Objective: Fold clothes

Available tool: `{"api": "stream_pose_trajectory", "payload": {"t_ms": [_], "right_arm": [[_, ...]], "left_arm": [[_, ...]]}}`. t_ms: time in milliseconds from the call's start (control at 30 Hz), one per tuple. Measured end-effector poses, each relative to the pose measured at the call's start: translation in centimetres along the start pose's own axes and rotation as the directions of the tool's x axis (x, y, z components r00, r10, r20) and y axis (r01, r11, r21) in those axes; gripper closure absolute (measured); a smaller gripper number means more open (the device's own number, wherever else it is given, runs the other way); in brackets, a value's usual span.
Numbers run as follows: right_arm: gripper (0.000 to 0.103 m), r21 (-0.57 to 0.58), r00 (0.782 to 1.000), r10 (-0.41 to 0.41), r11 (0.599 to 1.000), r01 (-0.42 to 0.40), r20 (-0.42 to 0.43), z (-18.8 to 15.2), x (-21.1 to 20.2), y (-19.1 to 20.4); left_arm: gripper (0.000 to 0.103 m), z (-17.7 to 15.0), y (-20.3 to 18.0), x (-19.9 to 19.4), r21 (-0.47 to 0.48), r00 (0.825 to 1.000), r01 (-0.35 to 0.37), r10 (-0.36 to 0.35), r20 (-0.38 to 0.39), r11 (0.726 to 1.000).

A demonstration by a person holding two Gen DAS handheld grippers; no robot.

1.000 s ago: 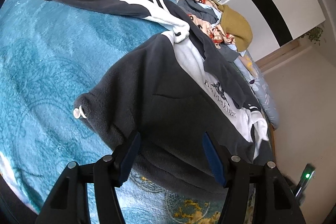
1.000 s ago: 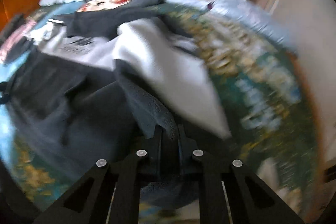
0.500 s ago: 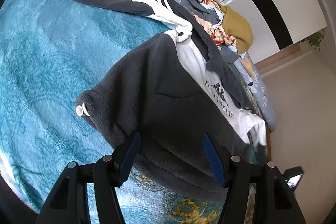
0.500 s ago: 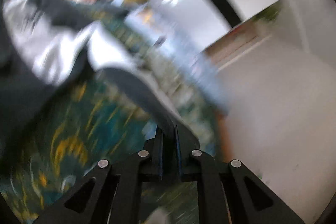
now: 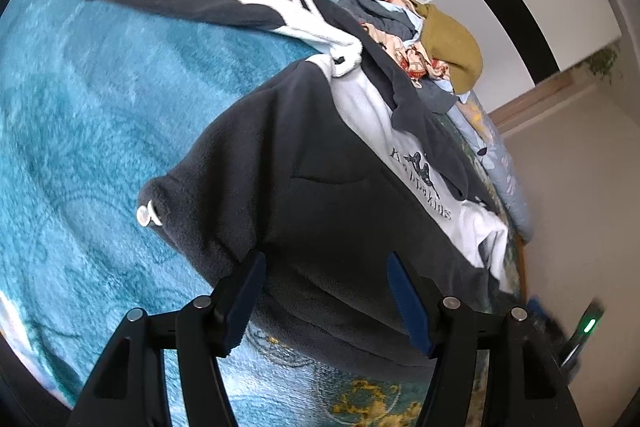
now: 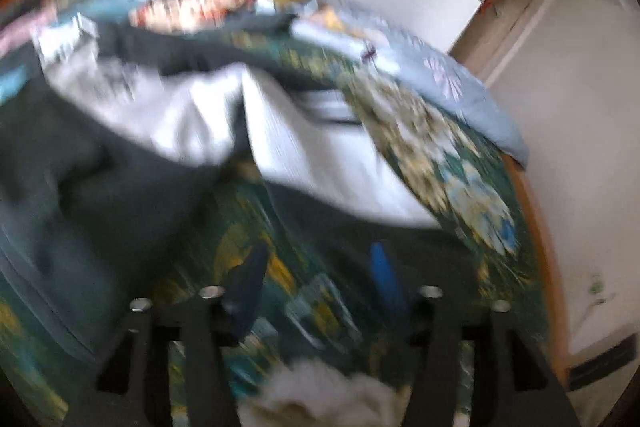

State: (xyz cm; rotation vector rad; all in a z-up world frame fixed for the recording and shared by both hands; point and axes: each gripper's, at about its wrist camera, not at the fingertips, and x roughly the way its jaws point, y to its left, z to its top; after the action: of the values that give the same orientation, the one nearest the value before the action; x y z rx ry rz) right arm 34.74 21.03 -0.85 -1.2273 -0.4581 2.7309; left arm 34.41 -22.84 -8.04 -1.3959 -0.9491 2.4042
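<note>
Left wrist view is the sharper one: the left gripper (image 5: 324,291) is held with its fingers wide apart and empty, hovering over the near hem of the dark fleece jacket (image 5: 304,187), which is spread on the teal blanket (image 5: 80,115). Left of the jacket a toggle (image 5: 146,217) is seen at its corner; beyond the jacket a heap of clothes (image 5: 420,39) is piled. If the hem were pinched with the blanket beneath, both could be lifted together. Only this view shows the printed white panel (image 5: 420,183) and the flat left half. In the blurred right wrist view the right gripper (image 6: 316,279) is seen spread and empty above the patterned bedspread (image 6: 420,147), right of the jacket, where a white lining (image 6: 312,163) lies rumpled; a fold made now would likely be crooked.
</note>
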Motion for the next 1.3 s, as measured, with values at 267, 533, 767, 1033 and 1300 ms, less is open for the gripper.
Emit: {"api": "stream_pose_trajectory", "payload": {"t_ms": [267, 533, 767, 1033, 1300], "right_arm": [[0.045, 0.238, 0.876, 0.477, 0.846, -0.478, 0.065, 9.0, 5.5, 5.9], [0.045, 0.598, 0.742, 0.668, 0.571, -0.563, 0.06, 12.3, 15.0, 5.2], [0.046, 0.718, 0.648, 0.756, 0.399, -0.57, 0.094, 12.7, 18.7, 4.0], [0.09, 0.76, 0.593, 0.791, 0.293, -0.581, 0.149, 15.1, 21.1, 2.4], [0.092, 0.806, 0.607, 0.738, 0.149, -0.573, 0.294, 20.3, 25.4, -1.3]], "left_arm": [[0.035, 1.3, -0.3, -1.7, 0.043, 0.998, -0.022, 0.02, 0.053, 0.999], [0.033, 2.6, 1.6, -2.4, -0.013, 0.997, -0.032, 0.032, 0.072, 0.999], [0.033, 3.0, 0.9, -1.2, 0.005, 0.999, -0.023, 0.023, 0.045, 1.0], [0.033, 4.0, 1.6, 0.0, -0.031, 1.0, -0.023, 0.023, 0.017, 0.999], [0.033, 5.3, 2.2, 0.3, -0.052, 0.999, -0.025, 0.026, 0.022, 0.998]]}}
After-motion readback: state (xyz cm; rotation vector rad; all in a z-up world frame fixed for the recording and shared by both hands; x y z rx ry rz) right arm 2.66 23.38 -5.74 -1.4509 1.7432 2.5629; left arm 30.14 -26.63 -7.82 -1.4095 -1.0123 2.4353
